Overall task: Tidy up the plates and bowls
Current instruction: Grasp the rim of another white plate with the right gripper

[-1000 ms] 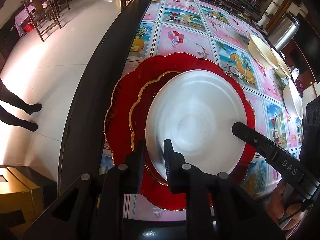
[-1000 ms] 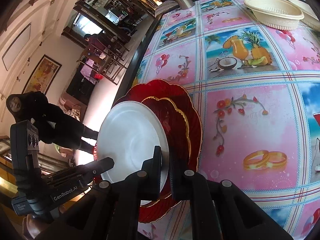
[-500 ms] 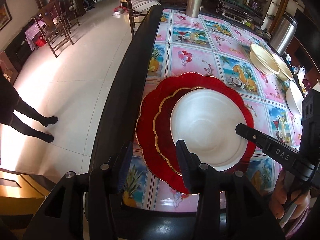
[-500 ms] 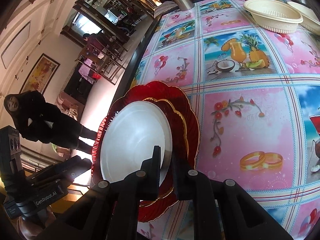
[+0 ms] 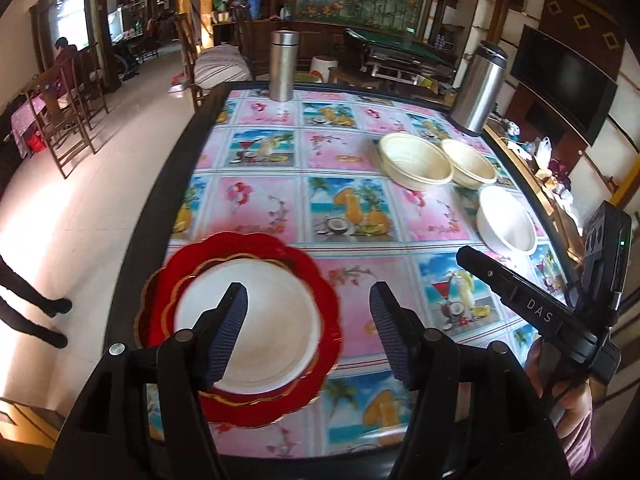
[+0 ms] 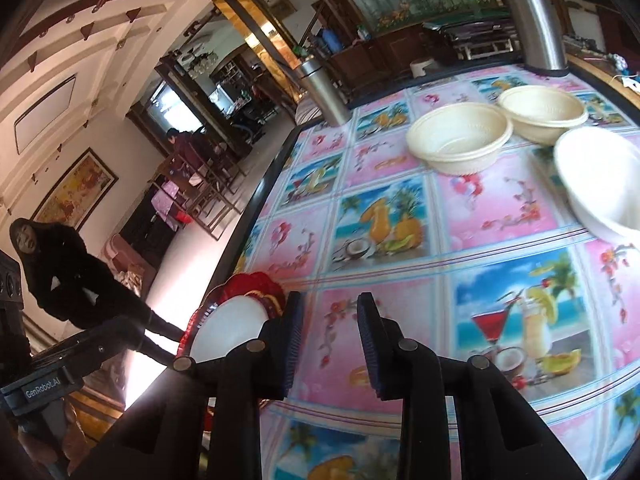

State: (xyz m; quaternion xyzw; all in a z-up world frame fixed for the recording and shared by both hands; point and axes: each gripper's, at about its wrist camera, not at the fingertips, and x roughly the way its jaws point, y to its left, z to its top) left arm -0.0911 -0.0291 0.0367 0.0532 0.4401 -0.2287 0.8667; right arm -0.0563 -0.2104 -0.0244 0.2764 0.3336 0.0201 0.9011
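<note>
Plates sit stacked at the near left corner of the table (image 5: 160, 200): a white plate (image 5: 256, 320) rests inside a smaller red plate (image 5: 188, 280), which rests on a large scalloped red plate (image 5: 316, 280). The stack lies very close to the table's left edge, and the outer red rim appears to reach or slightly overhang the dark border, so any nudge from that side could tip or slide it toward the floor. Bowls remain loose near the far right edge: two cream bowls (image 5: 416, 160) (image 5: 472, 164) touching or nearly touching each other, and a white bowl (image 5: 506, 220) just beside them, nearer the right edge. The left gripper (image 5: 308, 328) hovers above the stack with its fingers spread wide and holding nothing; the right gripper (image 6: 328, 344) is likewise released and empty, above the tablecloth between the plates and the bowls. The likely next step is gathering the bowls, and the risks sit there: the thin bowls look light and could skid on the glossy tablecloth or flex and pop out of a pinch on the rim. The white bowl could be pushed off the right edge by a careless approach. Two steel flasks (image 5: 284, 66) (image 5: 478, 88) stand at the far edge, the right one just behind the cream bowls, and a wide reach could knock it over.
</note>
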